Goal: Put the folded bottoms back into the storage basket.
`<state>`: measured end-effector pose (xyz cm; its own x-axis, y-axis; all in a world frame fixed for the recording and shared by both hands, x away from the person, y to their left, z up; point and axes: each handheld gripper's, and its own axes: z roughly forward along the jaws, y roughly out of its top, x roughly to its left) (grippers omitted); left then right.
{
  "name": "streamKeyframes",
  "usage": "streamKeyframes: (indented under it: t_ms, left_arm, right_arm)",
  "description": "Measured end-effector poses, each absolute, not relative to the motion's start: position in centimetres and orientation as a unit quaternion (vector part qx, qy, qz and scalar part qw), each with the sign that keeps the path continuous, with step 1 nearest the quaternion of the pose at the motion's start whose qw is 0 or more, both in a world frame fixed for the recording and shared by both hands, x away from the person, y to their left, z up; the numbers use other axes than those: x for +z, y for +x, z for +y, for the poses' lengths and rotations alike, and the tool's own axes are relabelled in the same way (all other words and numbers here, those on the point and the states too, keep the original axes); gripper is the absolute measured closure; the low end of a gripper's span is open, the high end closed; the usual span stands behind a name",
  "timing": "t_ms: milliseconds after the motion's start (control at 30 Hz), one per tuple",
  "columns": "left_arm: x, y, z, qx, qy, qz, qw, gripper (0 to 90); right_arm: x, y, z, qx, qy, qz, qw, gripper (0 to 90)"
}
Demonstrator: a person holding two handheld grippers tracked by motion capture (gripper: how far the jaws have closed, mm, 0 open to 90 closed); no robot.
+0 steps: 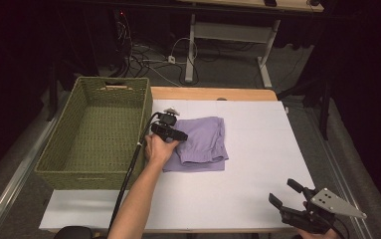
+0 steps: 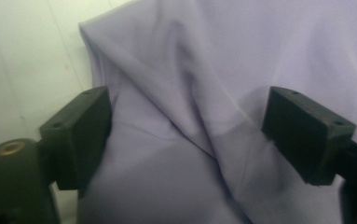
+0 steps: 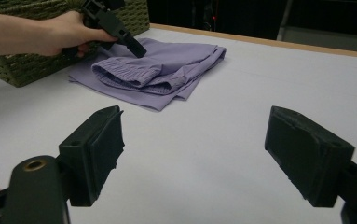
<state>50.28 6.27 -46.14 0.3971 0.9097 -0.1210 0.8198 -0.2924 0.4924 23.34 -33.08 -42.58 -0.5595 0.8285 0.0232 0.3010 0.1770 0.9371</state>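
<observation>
- Apparently the work is moving the folded purple garment (image 1: 201, 143) into the woven basket (image 1: 73, 172); judged from how things lie, that is barely started, since the basket holds nothing and the garment lies flat on the white surface (image 1: 257, 149) just beside it.
- Grasping, lifting and dropping the garment into the basket all remain to be done.
- At the garment's left edge, on the basket side, the left tongs (image 1: 174, 134) point down at the cloth with jaws apart; in the left gripper view a raised fold of the fabric sits between the two jaws, not yet pinched.
- Near the front right corner of the surface, the right tongs (image 1: 283, 193) hang with jaws spread wide, holding nothing, well apart from the garment.
</observation>
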Motion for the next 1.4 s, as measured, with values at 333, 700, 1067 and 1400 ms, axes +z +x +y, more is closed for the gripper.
streamKeyframes:
  t_ms: [333,700,1067,1400]
  left_arm:
    - [-45.9,50.1,6.1,0.074,0.807,0.532,0.244,14.7]
    - [-45.9,50.9,5.5,0.109,0.807,0.532,0.233,13.3]
    - [-46.1,51.4,6.0,0.099,0.801,0.543,0.231,12.9]
    - [-45.7,50.7,5.3,0.066,0.822,0.517,0.229,14.5]
  right_arm:
    - [-42.6,23.4,-33.0,0.509,0.388,0.723,0.259,19.7]
    - [-42.6,23.4,-33.1,0.51,0.39,0.723,0.257,19.8]
    - [-42.6,23.4,-33.1,0.513,0.387,0.723,0.253,19.7]
    - [-42.6,23.4,-33.1,0.514,0.385,0.724,0.253,19.7]
